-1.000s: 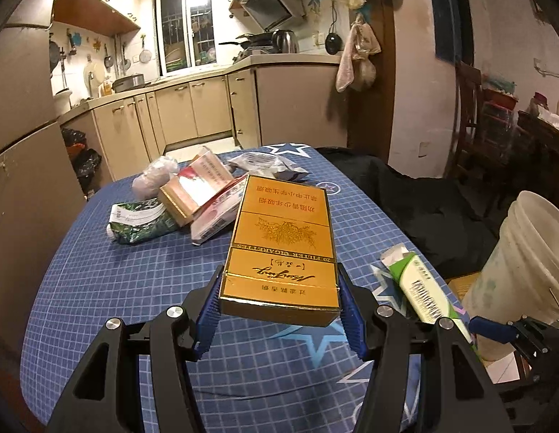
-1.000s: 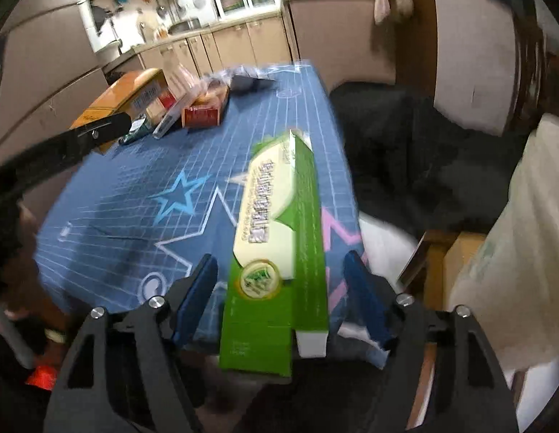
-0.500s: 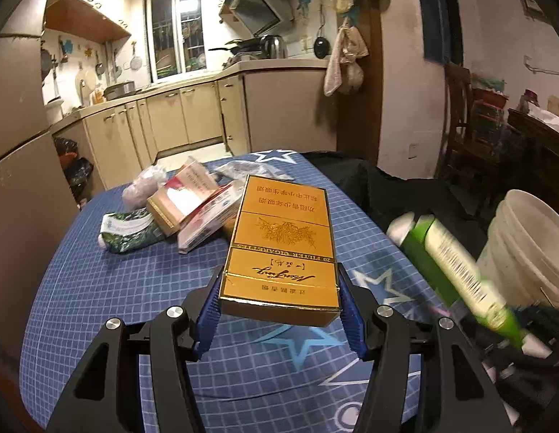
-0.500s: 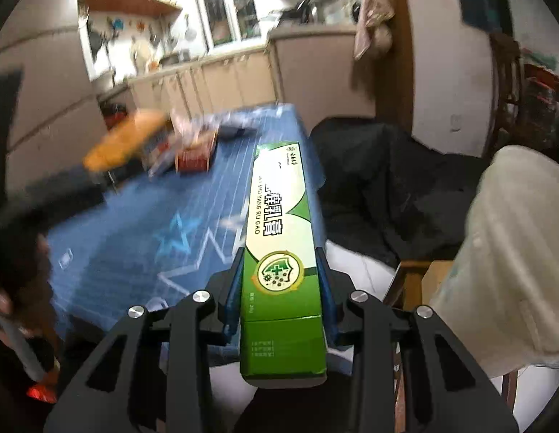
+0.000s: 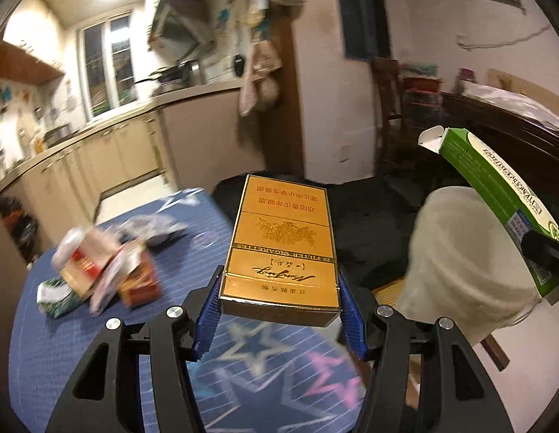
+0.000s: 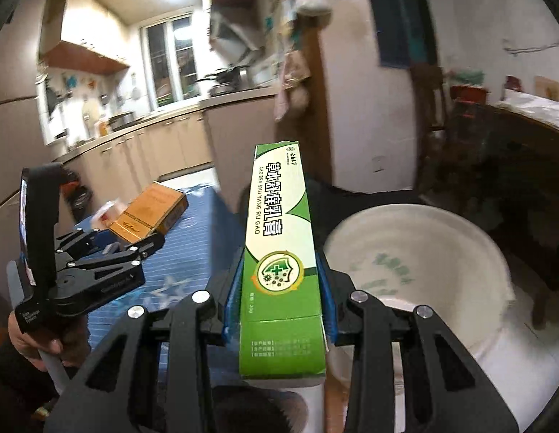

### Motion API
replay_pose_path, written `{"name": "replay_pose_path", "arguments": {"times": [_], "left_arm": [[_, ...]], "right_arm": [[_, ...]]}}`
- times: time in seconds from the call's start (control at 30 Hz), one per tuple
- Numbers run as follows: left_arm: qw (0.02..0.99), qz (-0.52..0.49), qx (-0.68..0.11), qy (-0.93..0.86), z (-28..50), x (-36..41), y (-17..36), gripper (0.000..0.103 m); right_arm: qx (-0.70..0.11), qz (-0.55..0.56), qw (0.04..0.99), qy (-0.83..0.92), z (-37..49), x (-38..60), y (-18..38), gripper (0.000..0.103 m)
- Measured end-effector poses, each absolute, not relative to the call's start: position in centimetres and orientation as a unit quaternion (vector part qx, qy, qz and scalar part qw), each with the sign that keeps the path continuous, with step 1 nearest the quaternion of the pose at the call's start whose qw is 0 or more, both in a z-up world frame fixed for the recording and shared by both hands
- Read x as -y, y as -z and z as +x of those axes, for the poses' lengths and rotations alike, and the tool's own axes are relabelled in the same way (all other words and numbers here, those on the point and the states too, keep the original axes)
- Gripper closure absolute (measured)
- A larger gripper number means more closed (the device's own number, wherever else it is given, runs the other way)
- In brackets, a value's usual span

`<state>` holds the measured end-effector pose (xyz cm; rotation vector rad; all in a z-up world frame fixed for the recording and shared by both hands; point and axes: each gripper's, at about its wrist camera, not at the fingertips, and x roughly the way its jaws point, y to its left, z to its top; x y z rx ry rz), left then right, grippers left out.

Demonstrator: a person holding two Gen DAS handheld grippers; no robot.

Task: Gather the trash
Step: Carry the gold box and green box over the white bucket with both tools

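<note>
The right gripper (image 6: 279, 310) is clamped on a long green carton (image 6: 279, 252), its blue pads pressing both long sides near the carton's near end. Most of the carton sticks out forward past the pads, with its end flap hanging open in the left wrist view.

The left gripper (image 5: 279, 310) is clamped on a flat gold cigarette box (image 5: 283, 245), held at its near end, the rest reaching forward over the right edge of the table (image 5: 81, 342).

A white bucket (image 6: 416, 270) stands on the floor just beside the table's right edge, its mouth open and to the right of the green carton's tip.

Risks, as a judgement: each item is held only at one end, so a quick swing could make it pivot or slide out of the pads before it is over the bucket. The long carton could strike the rim and fall to the floor. Both grippers are near each other, so they could collide at the bucket.

Both grippers point forward and slightly down. A hand (image 6: 37, 339) grips the left gripper's handle at the table's near edge. More rubbish (image 5: 99, 274) lies piled at the table's far left.
</note>
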<state>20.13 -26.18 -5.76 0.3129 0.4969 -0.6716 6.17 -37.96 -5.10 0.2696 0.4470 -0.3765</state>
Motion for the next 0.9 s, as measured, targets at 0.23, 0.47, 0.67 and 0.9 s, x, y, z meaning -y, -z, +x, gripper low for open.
{"name": "replay_pose_path", "arguments": {"times": [0.23, 0.47, 0.67, 0.9], "left_arm": [[0.871, 0.17, -0.227, 0.401, 18.0, 33.8, 4.3, 0.044], [0.811, 0.174, -0.263, 0.493, 16.5, 41.6, 4.3, 0.044], [0.774, 0.196, -0.28, 0.533, 15.1, 45.9, 6.9, 0.044], [0.767, 0.199, -0.293, 0.534, 16.1, 47.7, 8.7, 0.044]], "right_arm": [[-0.205, 0.141, 0.932, 0.265, 2.2, 43.4, 4.4, 0.069], [-0.224, 0.163, 0.909, 0.311, 0.2, 48.1, 5.9, 0.068], [-0.237, 0.211, 0.897, 0.309, -0.7, 50.8, 8.7, 0.068], [-0.232, 0.233, 0.896, 0.299, -0.3, 51.6, 9.6, 0.068]]}}
